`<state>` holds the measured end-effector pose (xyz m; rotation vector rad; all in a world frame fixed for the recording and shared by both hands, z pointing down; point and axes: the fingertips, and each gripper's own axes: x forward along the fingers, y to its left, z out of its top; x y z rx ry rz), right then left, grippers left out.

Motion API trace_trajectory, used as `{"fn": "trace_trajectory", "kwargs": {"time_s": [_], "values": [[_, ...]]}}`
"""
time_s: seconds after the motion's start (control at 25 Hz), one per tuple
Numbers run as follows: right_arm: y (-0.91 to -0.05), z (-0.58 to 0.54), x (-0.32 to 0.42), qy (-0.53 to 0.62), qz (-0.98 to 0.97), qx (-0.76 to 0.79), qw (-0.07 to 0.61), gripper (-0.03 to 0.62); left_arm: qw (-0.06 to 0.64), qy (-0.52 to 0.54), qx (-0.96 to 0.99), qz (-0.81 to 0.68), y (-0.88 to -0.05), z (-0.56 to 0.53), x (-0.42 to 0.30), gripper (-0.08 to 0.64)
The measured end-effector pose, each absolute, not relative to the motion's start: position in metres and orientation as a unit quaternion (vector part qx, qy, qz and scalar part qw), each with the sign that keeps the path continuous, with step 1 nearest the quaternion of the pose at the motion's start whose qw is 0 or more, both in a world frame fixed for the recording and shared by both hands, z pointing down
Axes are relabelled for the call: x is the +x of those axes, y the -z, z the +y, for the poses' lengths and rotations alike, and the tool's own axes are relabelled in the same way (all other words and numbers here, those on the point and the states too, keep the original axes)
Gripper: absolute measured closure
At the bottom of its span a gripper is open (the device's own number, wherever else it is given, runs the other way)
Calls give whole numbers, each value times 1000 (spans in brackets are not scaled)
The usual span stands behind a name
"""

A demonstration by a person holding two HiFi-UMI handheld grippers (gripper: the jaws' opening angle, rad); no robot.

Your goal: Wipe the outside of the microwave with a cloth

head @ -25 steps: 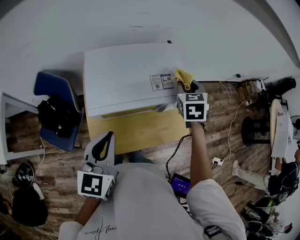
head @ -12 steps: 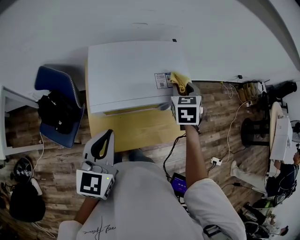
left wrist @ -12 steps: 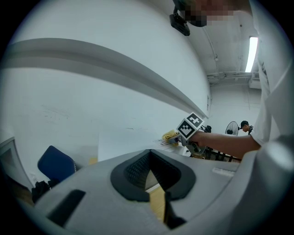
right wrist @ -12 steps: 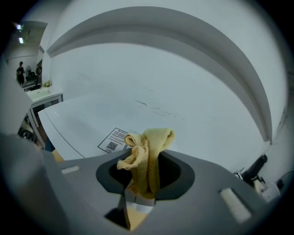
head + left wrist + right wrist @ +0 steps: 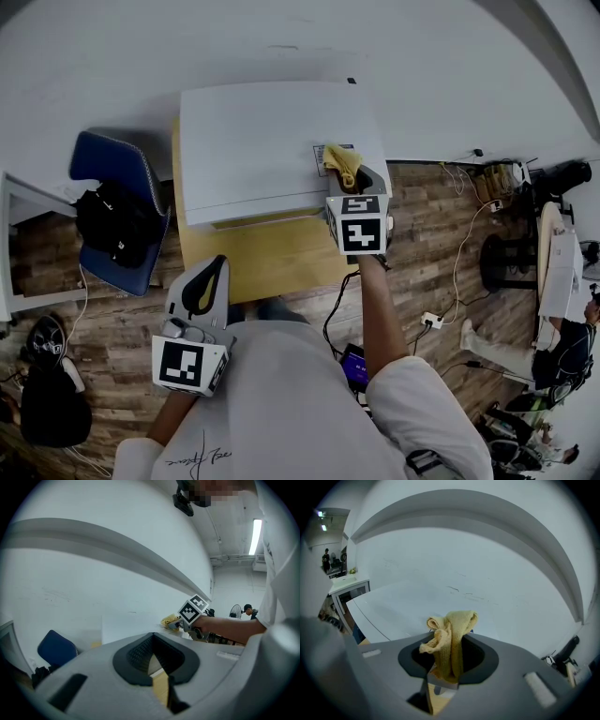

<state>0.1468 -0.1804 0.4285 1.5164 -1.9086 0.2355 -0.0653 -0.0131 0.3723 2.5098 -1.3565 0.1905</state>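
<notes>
Yellow cloth (image 5: 339, 161) on microwave (image 5: 262, 150) top, in my right gripper (image 5: 351, 180)
Right arm stretched forward, jaws clamped on the bunched cloth, which rests on the white microwave's top near its right edge; microwave stands on the wooden table (image 5: 272, 258). My left gripper (image 5: 212, 277): held low near my body over the table's front edge, jaws together, nothing between them

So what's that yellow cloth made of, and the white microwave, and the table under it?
The yellow cloth looks like soft woven fabric, maybe cotton: it bunches in floppy folds. The microwave looks like smooth matte white metal or plastic; I can't tell which. The table looks like pale yellowish wood or laminate, flat and plain.
</notes>
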Motion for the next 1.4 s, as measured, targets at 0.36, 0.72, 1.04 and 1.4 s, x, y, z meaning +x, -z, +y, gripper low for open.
{"fn": "trace_trajectory", "kwargs": {"time_s": [0.36, 0.72, 1.04, 1.4], "values": [[-429, -174, 100, -92, -756, 559, 328, 471, 141, -65, 869, -469, -374, -13, -77, 571], [-428, -165, 49, -94, -779, 533, 316, 472, 139, -66, 866, -476, -372, -9, -92, 571], [-429, -157, -5, -98, -803, 502, 306, 472, 140, -65, 861, -486, -372, -5, -107, 571], [-428, -140, -73, -86, -832, 453, 308, 471, 143, -68, 858, -489, -375, 1, -118, 571]]}}
